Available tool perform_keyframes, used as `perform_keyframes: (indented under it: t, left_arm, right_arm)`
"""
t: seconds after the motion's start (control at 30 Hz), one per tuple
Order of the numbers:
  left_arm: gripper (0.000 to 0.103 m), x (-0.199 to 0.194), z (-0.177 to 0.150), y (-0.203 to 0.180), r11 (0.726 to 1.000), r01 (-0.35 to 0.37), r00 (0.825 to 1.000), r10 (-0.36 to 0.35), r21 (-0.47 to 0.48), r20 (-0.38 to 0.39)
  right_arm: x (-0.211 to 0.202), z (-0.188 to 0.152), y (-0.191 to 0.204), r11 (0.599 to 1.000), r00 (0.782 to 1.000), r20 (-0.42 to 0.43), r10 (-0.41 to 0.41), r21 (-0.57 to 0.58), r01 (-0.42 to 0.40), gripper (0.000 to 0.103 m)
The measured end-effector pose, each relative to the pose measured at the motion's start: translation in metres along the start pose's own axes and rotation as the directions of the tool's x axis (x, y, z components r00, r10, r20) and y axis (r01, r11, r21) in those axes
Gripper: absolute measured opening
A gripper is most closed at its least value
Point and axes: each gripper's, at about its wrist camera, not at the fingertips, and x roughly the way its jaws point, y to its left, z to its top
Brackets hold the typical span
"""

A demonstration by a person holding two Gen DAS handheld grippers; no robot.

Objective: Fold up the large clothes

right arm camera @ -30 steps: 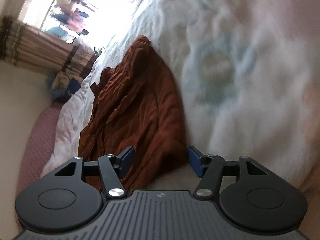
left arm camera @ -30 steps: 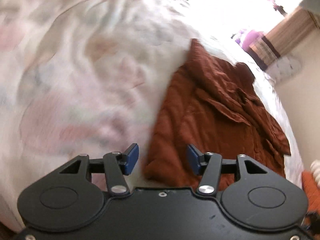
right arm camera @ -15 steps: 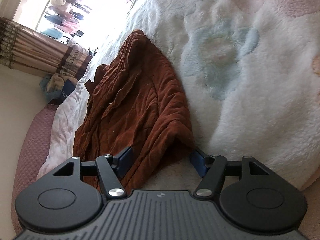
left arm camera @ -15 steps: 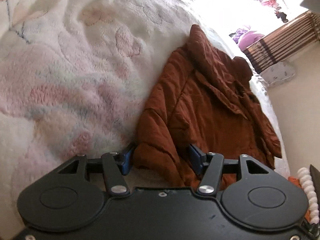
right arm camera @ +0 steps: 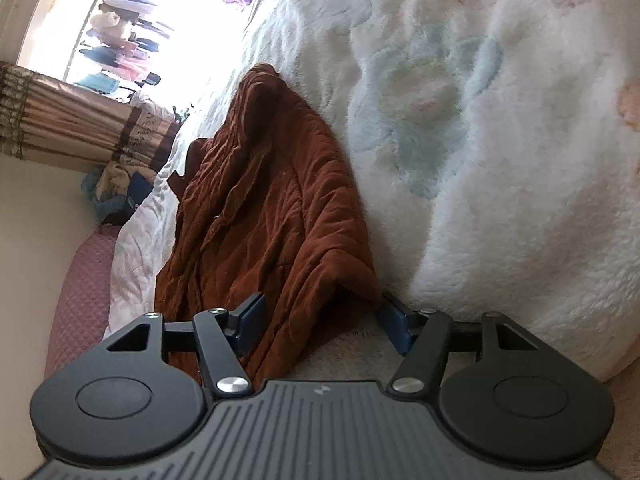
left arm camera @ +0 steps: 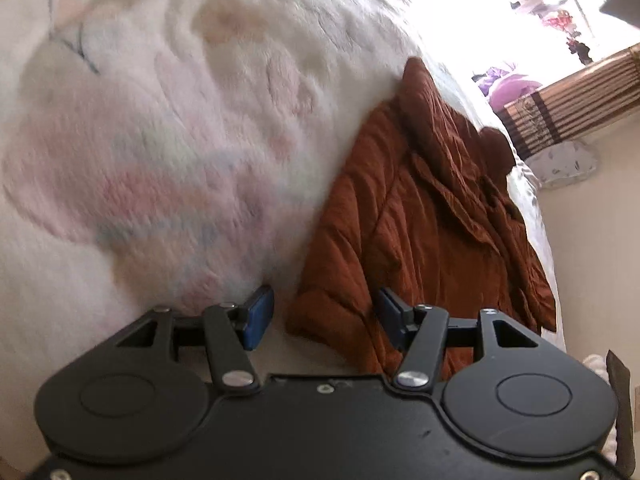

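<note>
Your landmark is the brown quilted garment (left arm camera: 420,232), which lies rumpled on the bed, resting on the fluffy white blanket (left arm camera: 168,152) with its pastel floral pattern. Seen from the right wrist, the same garment (right arm camera: 272,208) runs away from you toward the bright window (right arm camera: 132,28).

Left gripper (left arm camera: 326,314): your jaws stand wide apart and hold nothing. The near corner of the garment sits between the two blue pads; whether either pad touches the cloth cannot be told.

Right gripper (right arm camera: 322,322): your jaws stand wide apart. The near hem of the garment drapes down between the pads. The cloth lies against the left pad, while its corner ends just beside the right pad. No grip is closed on it.

Beyond the garment, a striped brown curtain (right arm camera: 76,128) hangs beside the window. A heap of cloth items (right arm camera: 116,188) lies below the curtain, to the far left of the garment. A pink textured cover (right arm camera: 80,292) lies along the bed edge, left of the garment.

No container appears in either view. A small pale mark (right arm camera: 321,390) sits on the ribbed body of the right gripper; it is too small to read. No other writing or label can be read.
</note>
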Motion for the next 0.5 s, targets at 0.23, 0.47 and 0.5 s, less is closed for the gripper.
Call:
perform_keyframes:
  t: [0.23, 0.47, 0.5]
  left_arm:
    - [0.053, 0.012, -0.009, -0.011, 1.000, -0.011, 1.000, 0.011, -0.006, 0.011]
    - [0.010, 0.001, -0.003, -0.015, 0.998, 0.043, 0.999, -0.041, -0.053, 0.025]
    - [0.010, -0.001, -0.002, -0.018, 0.998, 0.043, 0.999, -0.042, -0.044, 0.027]
  right_arm:
    - [0.000, 0.000, 0.006, 1.000, 1.000, 0.001, -0.013, -0.027, 0.013, 0.065]
    - [-0.006, 0.006, 0.012, 0.999, 1.000, 0.001, 0.001, -0.036, -0.001, 0.017]
    - [-0.008, 0.008, 0.013, 0.999, 1.000, 0.002, 0.018, -0.032, -0.018, 0.015]
